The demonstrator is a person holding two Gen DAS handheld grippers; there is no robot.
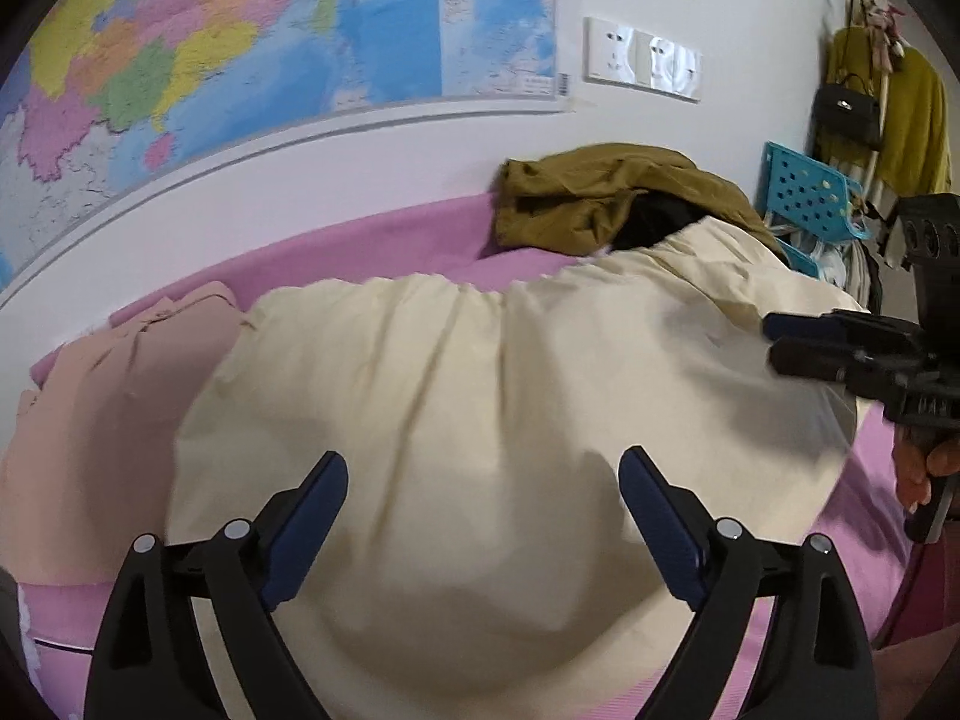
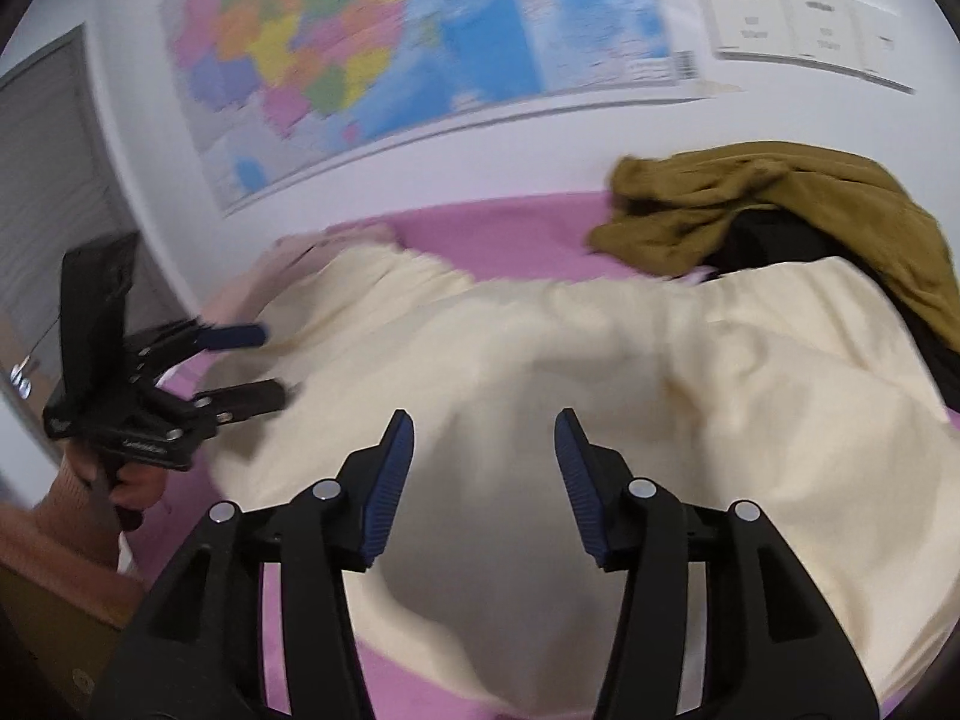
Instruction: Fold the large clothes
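A large cream garment (image 1: pixel 468 420) lies spread on the pink bed sheet (image 1: pixel 390 240); it also shows in the right wrist view (image 2: pixel 600 372). My left gripper (image 1: pixel 483 468) hovers over its near part, open and empty; it also shows at the left of the right wrist view (image 2: pixel 273 363), over the garment's left edge. My right gripper (image 2: pixel 483 429) is open and empty above the garment's middle; it also shows at the right of the left wrist view (image 1: pixel 771 339), where it looks nearly closed.
An olive-brown garment (image 1: pixel 606 198) over something black is heaped at the bed's far right (image 2: pixel 768 204). A peach garment (image 1: pixel 108 408) lies at the left. A map (image 1: pixel 240 48) and sockets (image 1: pixel 642 60) are on the wall. A blue basket (image 1: pixel 804 198) and hanging clothes (image 1: pixel 900 120) stand at the right.
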